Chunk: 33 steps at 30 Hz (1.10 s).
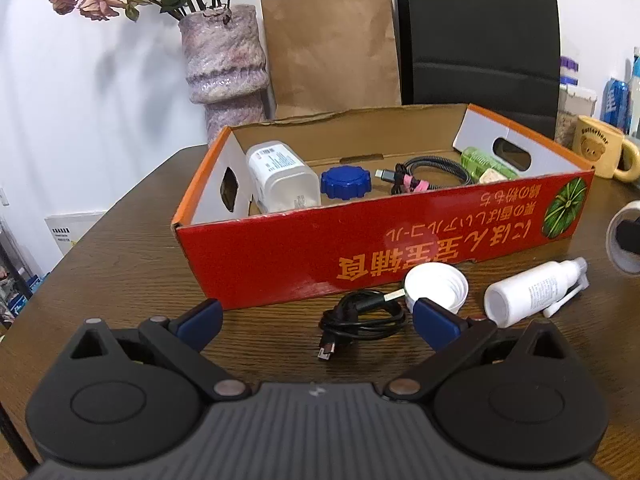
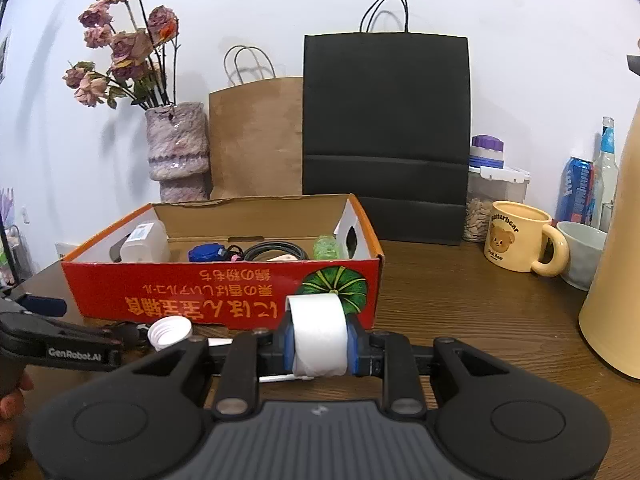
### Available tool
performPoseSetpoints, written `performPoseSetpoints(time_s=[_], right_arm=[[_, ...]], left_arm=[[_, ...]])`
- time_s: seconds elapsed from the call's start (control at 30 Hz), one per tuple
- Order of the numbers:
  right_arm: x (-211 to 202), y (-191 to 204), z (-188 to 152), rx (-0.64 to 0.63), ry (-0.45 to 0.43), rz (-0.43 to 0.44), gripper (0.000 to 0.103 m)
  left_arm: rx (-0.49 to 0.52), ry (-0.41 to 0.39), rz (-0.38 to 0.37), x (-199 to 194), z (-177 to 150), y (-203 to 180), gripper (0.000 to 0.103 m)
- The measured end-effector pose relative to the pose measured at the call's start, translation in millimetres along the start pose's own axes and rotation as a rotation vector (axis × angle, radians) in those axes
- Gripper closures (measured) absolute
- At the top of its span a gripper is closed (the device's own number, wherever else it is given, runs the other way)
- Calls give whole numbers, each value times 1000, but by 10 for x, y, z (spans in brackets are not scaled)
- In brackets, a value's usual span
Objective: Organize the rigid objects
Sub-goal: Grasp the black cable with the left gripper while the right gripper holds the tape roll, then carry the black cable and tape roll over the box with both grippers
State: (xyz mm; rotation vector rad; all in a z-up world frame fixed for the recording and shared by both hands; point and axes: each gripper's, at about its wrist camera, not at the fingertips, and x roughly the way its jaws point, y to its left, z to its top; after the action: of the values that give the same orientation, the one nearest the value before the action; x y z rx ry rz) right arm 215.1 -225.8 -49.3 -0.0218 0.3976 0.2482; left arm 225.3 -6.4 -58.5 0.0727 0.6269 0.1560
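A red cardboard box [image 1: 360, 240] lies open on the brown table. Inside it are a white container [image 1: 280, 176], a blue cap [image 1: 346, 182], a braided cable [image 1: 432, 172] and a green bottle [image 1: 486, 162]. In front of the box lie a coiled black cable [image 1: 360, 320], a white cap [image 1: 436, 286] and a white spray bottle [image 1: 532, 292]. My left gripper [image 1: 316, 320] is open low over the table, and the black cable lies between its fingers. My right gripper [image 2: 318, 340] is shut on a white tape roll [image 2: 318, 328], held just before the box's front wall [image 2: 220, 288].
Behind the box stand a vase of dried roses [image 2: 178, 152], a brown paper bag [image 2: 256, 136] and a black bag [image 2: 386, 136]. To the right are a bear mug [image 2: 520, 240], a bowl [image 2: 584, 252], bottles and a tall cream jug [image 2: 616, 280].
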Motion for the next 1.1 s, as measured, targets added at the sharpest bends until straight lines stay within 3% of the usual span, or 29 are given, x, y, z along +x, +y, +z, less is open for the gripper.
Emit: performPoseSetpoints(time_s=[0.2, 0.27, 0.43, 0.8, 1.1], right_arm=[[3, 8, -11, -5, 1, 0, 79], [5, 11, -12, -5, 2, 1, 79], [3, 23, -22, -8, 1, 3, 79], [-26, 47, -17, -19, -5, 14, 79], [-56, 84, -22, -32, -13, 26, 79]], left_arm=[[-25, 29, -6, 83, 4, 11, 2], [-29, 39, -26, 102, 0, 2, 11], [-18, 33, -114, 83, -18, -37, 52], [-13, 22, -110, 46, -36, -46, 57], [-7, -31, -104, -102, -79, -43, 58]])
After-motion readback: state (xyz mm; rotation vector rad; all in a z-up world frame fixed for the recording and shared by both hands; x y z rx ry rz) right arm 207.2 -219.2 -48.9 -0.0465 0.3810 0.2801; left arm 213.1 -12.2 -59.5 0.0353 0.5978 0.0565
